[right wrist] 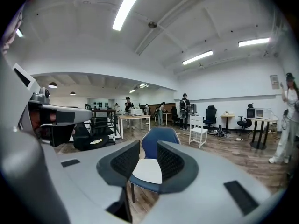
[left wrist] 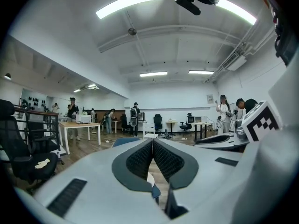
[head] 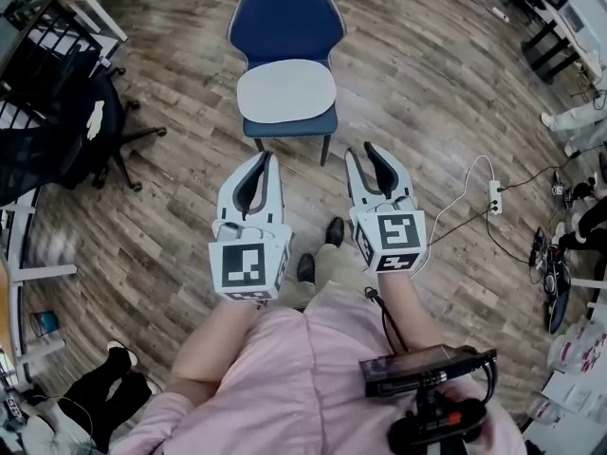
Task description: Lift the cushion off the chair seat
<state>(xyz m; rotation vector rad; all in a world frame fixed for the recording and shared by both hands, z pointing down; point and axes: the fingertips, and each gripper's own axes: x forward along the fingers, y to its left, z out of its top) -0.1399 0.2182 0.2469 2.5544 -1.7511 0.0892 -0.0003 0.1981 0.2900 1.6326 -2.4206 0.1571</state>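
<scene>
A blue chair stands on the wood floor ahead of me, with an oval white cushion lying flat on its seat. Both grippers hover short of the chair's front edge, touching nothing. The left gripper is shut, its tips meeting with nothing between them. The right gripper is open. Through its gap in the right gripper view I see the cushion and the chair's backrest. In the left gripper view only a blue sliver of the chair shows below the jaws.
A black office chair stands to the left beside a desk frame. A power strip and cables lie on the floor to the right. My shoes are just behind the grippers. Several people stand far across the room.
</scene>
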